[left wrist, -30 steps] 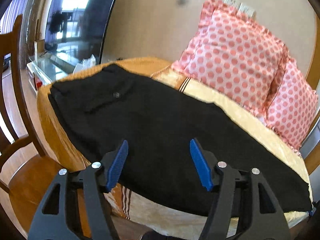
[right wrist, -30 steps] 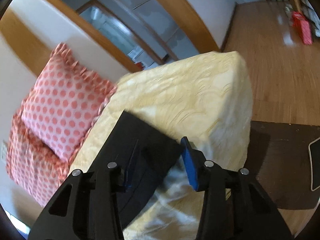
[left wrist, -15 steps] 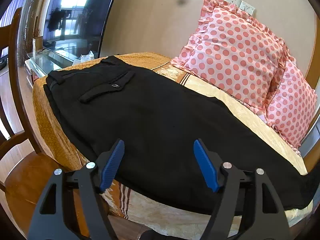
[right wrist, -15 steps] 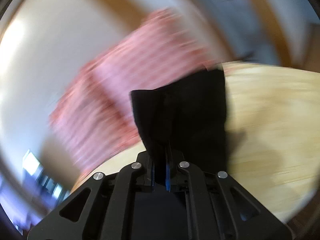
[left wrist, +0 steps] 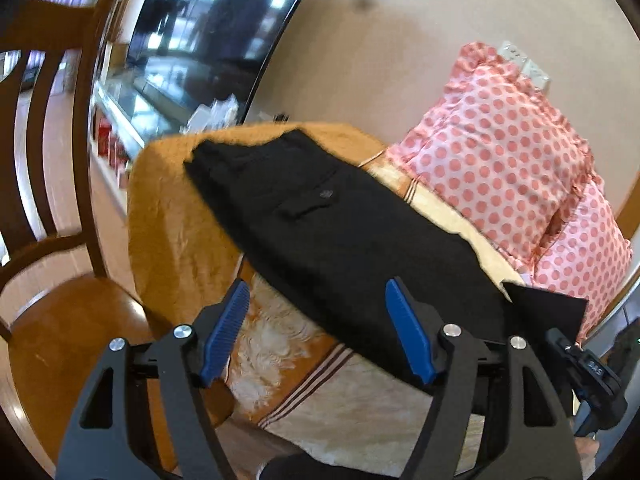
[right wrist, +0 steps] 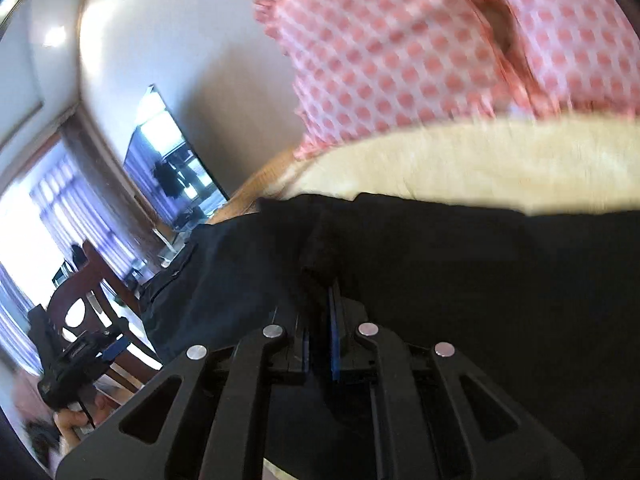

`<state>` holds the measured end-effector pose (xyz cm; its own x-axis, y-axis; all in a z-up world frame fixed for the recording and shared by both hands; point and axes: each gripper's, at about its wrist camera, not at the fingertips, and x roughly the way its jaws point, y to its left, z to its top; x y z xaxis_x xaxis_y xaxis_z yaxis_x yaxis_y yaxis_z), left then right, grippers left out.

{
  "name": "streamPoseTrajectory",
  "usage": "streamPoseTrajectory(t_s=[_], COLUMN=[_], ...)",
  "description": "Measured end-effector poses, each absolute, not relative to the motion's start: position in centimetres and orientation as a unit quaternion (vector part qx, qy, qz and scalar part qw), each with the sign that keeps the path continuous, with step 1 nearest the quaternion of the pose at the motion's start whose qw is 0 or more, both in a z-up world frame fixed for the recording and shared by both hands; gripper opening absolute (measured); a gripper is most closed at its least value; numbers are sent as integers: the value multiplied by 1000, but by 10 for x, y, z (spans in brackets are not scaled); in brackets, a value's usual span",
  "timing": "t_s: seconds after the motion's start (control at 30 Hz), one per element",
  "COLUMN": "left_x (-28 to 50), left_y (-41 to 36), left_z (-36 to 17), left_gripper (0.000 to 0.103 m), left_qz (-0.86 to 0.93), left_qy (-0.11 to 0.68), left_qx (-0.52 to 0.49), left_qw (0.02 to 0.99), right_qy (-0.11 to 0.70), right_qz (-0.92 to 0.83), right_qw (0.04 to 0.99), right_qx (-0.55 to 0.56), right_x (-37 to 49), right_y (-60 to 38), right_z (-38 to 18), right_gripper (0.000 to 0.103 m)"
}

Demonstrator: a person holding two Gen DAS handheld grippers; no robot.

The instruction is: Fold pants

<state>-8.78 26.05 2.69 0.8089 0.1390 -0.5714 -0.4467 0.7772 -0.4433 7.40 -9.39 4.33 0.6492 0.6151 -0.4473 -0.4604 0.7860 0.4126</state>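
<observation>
- Black pants [left wrist: 344, 240] lie flat along a cushioned seat draped in a yellow-and-orange blanket [left wrist: 176, 216]; waistband end toward the television [left wrist: 212, 36], back pocket button facing up.
- My left tool [left wrist: 320, 334]: jaws spread wide, blue pads [left wrist: 408, 336] visible on both sides, nothing between them. It hangs above the near edge of the pants and the blanket's front drop.
- My right tool [right wrist: 320, 320]: jaws pressed together, pinching a bunched fold of the black fabric [right wrist: 440, 280]. The cloth rises into a small peak right at the pad tips.
- In the left wrist view a lifted dark corner of the pants [left wrist: 548, 312] stands up at the far right, just above the right tool [left wrist: 588, 372], which is seen there only in part.
- Two pink polka-dot pillows [left wrist: 500, 160] lean against the wall behind the pants, near but apart from the fabric.
- Wooden chair [left wrist: 48, 200] stands just beside the left end of the seat.
- Right wrist view is motion-blurred; pillow [right wrist: 440, 40] detail is soft. The left tool [right wrist: 80, 360] shows small at lower left there; I cannot tell its jaw state from that view.
</observation>
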Motion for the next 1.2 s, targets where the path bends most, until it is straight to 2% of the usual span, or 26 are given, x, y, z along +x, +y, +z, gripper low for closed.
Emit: streamPoseTrajectory(t_s=[0.1,0.17,0.2,0.27,0.3,0.33,0.5,0.8,0.97,1.2], left_x=[-79,-73,-70,-66,-64,-62,-55,-39,-43,-20], left_y=[266,264,264,262,261,260,261,262,270,309], left_z=[11,6,5,6,7,7,5,5,21,31], left_gripper=[70,70,70,72,72,72,75,77,76,76], left_qz=[120,99,93,92,92,91,89,92,104,159], left_qy=[279,284,286,289,289,290,302,318,287,290], left_qx=[-340,-358,-359,-352,-349,-348,-359,-380,-390,-401], left_qw=[890,884,883,886,887,887,879,864,869,854], right_qy=[311,330,332,323,320,313,310,312,310,305], right_qz=[322,330,330,345,356,365,378,390,391,393], right_qw=[892,884,884,881,878,877,872,866,867,867], right_qx=[69,19,-9,-22,-15,-4,-26,-4,-5,-5], right_x=[67,60,56,50,49,47,36,39,38,36], right_y=[-67,-51,-45,-44,-44,-45,-38,-41,-40,-42], right_z=[31,17,13,16,18,21,12,11,11,10], right_gripper=[9,14,23,49,72,81,81,81,81,82])
